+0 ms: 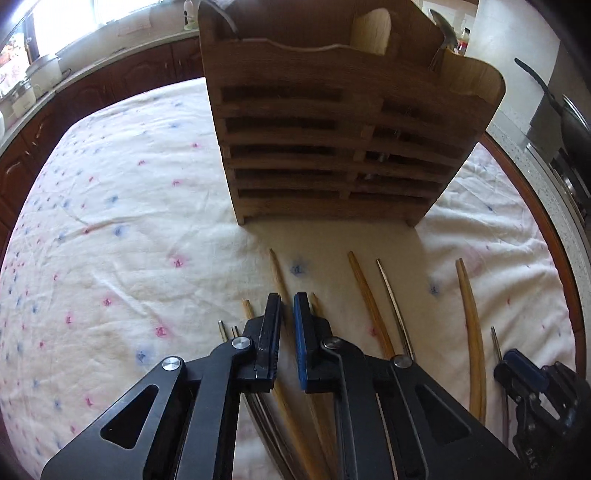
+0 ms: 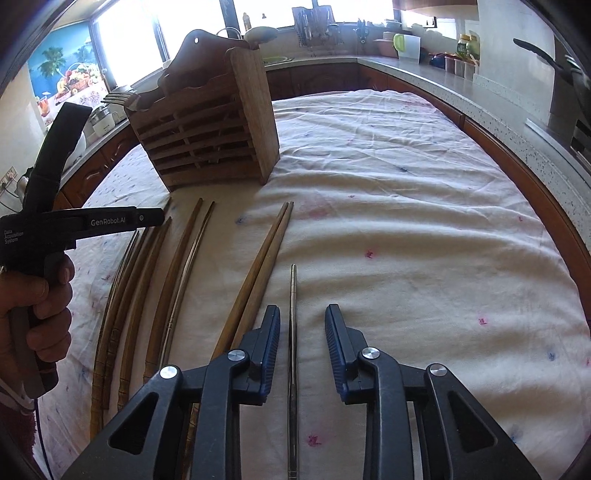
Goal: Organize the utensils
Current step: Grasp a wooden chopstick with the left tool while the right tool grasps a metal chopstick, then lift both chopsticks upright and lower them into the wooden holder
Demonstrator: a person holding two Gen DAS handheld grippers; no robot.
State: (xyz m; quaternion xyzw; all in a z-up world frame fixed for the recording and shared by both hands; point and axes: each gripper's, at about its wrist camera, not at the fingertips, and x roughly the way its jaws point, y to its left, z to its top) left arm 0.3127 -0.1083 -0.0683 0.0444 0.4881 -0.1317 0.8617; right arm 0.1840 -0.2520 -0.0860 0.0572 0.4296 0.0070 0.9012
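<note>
Both hands are low over the cloth [image 1: 129, 184], just in front of the rack [image 1: 325, 155], which stands upright w/ a spoon [image 1: 443, 33] already in its top. The sticks lie loose in a row in front of the rack, tips toward it, none slotted yet. Left gripper [image 1: 286, 314] is pinched nearly shut, only a slit left between the pads. A wood stick [image 1: 277, 273] runs from near the rack's foot straight in under that slit, but I can't tell if the pads actually have it or have shut beside it. Right gripper [image 2: 303, 325] sits further from the rack, off its right corner, fingers apart. A metal stick [image 2: 293, 295] lies between them, nearer the inner pad, and neither pad presses it. Risks as I see it: if the left pads closed on top of the stick, not round it, a lift comes up empty or flicks it into its neighbours. Those lie v. close, so a second stick could get dragged along. On the right, the metal stick is thin, slick and off-centre. Closing now prob. shoves it sideways over the cloth, or nips a fold of cloth w/ it. A grip near one end would let the long stick swing and knock the rack when aimed at a slot.
</note>
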